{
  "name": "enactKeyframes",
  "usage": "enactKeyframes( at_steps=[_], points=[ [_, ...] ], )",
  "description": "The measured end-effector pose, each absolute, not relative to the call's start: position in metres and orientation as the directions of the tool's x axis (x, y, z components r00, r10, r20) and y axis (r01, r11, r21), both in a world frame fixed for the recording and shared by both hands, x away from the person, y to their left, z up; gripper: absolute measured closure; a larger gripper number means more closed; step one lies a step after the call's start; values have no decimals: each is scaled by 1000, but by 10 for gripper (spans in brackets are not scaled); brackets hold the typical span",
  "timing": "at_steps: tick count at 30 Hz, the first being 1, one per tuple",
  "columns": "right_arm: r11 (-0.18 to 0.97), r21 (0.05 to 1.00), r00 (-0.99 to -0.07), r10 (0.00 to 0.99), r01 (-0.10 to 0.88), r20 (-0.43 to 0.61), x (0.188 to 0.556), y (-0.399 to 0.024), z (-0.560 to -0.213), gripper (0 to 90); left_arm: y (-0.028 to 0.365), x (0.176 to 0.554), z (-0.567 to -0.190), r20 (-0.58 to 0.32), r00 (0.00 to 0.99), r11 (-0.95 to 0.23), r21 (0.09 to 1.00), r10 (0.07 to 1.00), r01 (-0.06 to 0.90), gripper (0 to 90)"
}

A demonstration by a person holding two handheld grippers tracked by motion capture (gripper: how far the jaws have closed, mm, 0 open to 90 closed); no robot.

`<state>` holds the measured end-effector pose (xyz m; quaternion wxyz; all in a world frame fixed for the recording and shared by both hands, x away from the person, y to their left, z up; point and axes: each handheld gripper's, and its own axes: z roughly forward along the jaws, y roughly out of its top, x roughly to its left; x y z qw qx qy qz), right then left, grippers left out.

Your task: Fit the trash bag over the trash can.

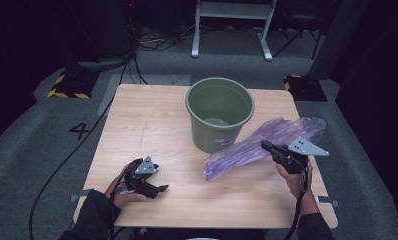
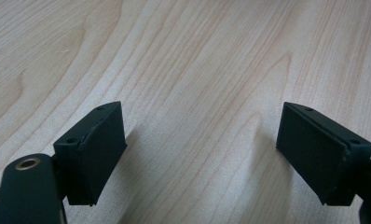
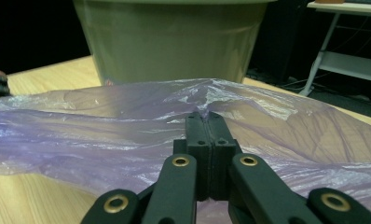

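Right gripper view: our right gripper [image 3: 206, 122] pinches the purple bag [image 3: 104, 126]. Left gripper [image 2: 202, 154] idle, jaws apart. We'd lift slowly toward the bucket [image 1: 219, 112].

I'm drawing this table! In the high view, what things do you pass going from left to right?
Left tongs → green bucket → purple plastic bag → right tongs, shut on the bag's edge.

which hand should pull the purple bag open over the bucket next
Likely the left. The right claw is shut on the purple bag beside the green bucket, so it is occupied. The left claw is open over bare table, free to take the bag's other side.
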<state>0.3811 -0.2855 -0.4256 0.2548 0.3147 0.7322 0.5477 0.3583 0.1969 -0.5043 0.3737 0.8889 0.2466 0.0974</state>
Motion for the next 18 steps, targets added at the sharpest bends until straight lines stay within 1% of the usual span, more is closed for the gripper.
enactKeyframes(
  at_steps=[6, 15, 18],
  points=[
    [179, 971, -660, 751, 156, -33, 381, -291, -417, 900, 197, 358, -504, -11, 857, -596, 713, 515, 368, 151],
    [140, 984, -670, 742, 113, -29, 379, -298, -407, 900, 196, 358, -504, -10, 853, -595, 713, 522, 372, 150],
    [126, 988, -686, 727, 89, -31, 376, -298, -401, 900, 196, 358, -504, -10, 853, -594, 712, 523, 373, 150]
  ],
)
